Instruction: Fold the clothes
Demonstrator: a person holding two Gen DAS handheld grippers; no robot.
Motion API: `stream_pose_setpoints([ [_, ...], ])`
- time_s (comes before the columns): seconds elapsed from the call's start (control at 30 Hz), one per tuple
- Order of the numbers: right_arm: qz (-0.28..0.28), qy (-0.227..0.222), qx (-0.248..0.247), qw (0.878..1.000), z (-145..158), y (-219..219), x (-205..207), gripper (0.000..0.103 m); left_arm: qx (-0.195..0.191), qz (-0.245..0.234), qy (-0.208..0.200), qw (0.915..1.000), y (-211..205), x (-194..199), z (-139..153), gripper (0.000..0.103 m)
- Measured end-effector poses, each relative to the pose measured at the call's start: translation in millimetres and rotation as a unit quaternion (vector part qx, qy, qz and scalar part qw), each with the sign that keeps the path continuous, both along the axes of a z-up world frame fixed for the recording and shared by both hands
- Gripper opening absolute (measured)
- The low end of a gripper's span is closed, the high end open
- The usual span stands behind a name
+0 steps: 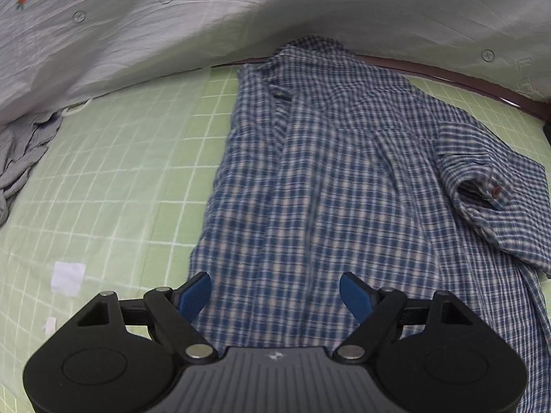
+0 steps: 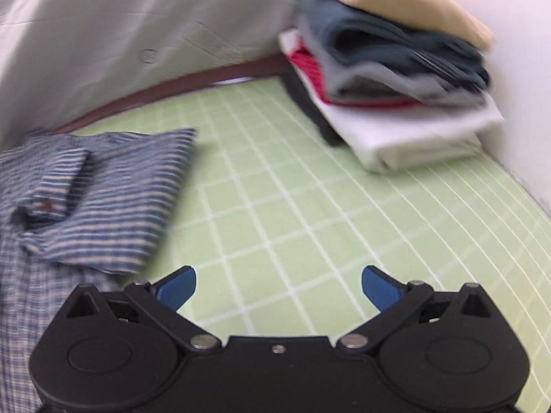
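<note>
A blue and white plaid shirt (image 1: 337,179) lies spread on the green checked sheet (image 1: 113,186), collar toward the far side, its right sleeve (image 1: 496,199) folded in over the body. My left gripper (image 1: 274,290) hangs open above the shirt's near hem, nothing between its blue pads. In the right wrist view the same shirt (image 2: 103,192) lies at the left, with its folded sleeve on top. My right gripper (image 2: 279,284) stands wide open over bare green sheet (image 2: 310,227) to the right of the shirt, holding nothing.
A stack of folded clothes (image 2: 389,82) sits at the far right corner of the bed. A white quilt with carrot prints (image 1: 172,24) lines the far side. A crumpled grey garment (image 1: 20,158) lies at the left edge. Small white paper scraps (image 1: 67,277) lie near the left gripper.
</note>
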State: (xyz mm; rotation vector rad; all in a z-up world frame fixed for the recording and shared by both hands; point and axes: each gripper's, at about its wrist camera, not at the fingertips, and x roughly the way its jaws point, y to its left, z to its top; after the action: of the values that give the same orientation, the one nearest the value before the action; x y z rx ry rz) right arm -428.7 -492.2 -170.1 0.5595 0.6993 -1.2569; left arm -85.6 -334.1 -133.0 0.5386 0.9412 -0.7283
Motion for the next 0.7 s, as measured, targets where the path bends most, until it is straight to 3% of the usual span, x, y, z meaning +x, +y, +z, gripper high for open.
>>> stream_pose_setpoints([
  [0.23,-0.036,0.007,0.012,0.999,-18,-30,-3,0.103,0.016,-0.09,-0.024,0.9956,-63,-14,0,0.082],
  [0.43,-0.016,0.029,0.004,0.999,-22,-48,15,0.103,0.03,-0.15,-0.029,0.9878,-109,-18,-9,0.082],
  [0.7,0.01,0.054,-0.03,0.998,-25,-52,28,0.103,0.05,-0.238,-0.043,0.9692,-141,-53,-35,0.081],
])
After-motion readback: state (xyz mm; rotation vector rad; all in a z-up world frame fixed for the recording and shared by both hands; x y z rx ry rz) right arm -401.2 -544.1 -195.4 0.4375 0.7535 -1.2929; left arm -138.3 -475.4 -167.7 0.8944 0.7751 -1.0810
